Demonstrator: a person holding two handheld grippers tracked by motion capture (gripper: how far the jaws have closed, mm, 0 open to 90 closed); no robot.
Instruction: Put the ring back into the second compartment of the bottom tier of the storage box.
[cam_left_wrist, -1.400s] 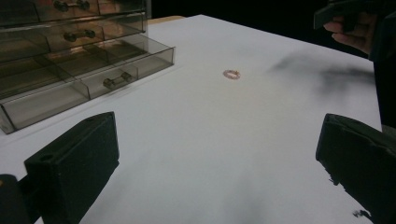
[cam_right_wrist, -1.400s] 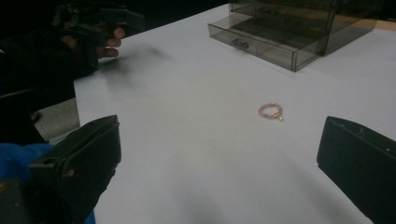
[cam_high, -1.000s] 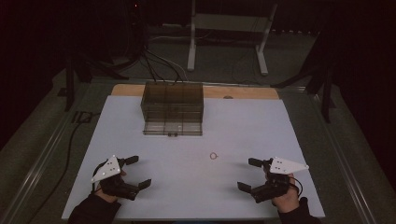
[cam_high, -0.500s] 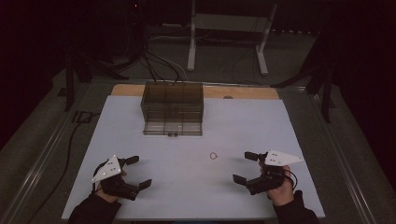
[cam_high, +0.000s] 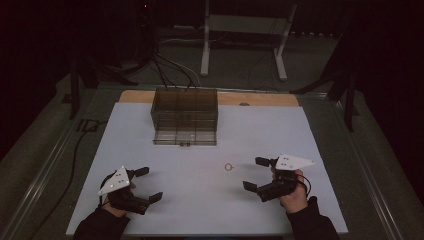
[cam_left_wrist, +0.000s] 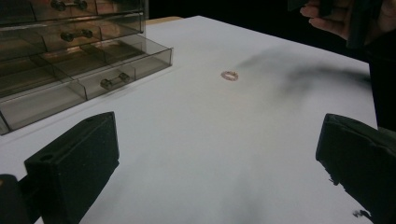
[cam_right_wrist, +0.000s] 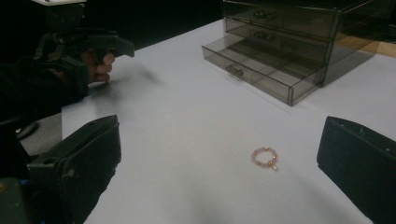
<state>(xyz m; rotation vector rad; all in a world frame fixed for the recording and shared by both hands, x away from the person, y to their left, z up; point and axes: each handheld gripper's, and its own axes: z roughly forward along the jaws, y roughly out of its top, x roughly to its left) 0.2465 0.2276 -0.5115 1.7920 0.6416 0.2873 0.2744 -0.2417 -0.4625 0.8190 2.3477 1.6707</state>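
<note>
A small pink bead ring (cam_high: 228, 166) lies flat on the white table top (cam_high: 200, 210), in front of a smoked clear drawer unit (cam_high: 185, 116) whose bottom drawer is pulled out. My right gripper (cam_high: 254, 173) is open just right of the ring, jaws pointing at it; in the right gripper view the ring (cam_right_wrist: 264, 157) lies ahead between the wide-apart jaws of the right gripper (cam_right_wrist: 217, 182). My left gripper (cam_high: 149, 184) is open near the front left, nothing in it. In the left gripper view the ring (cam_left_wrist: 229, 75) lies well ahead of the left gripper (cam_left_wrist: 217, 177).
The drawer unit (cam_left_wrist: 70, 56) (cam_right_wrist: 289, 42) stands at the back middle of the table. A wooden strip (cam_high: 260, 98) edges the far side. A cable (cam_high: 75, 155) runs along the left of the table. A metal stand (cam_high: 245, 30) is on the floor behind.
My right gripper has moved left and a little forward, closer to the ring. The left gripper and the ring have stayed where they were.
</note>
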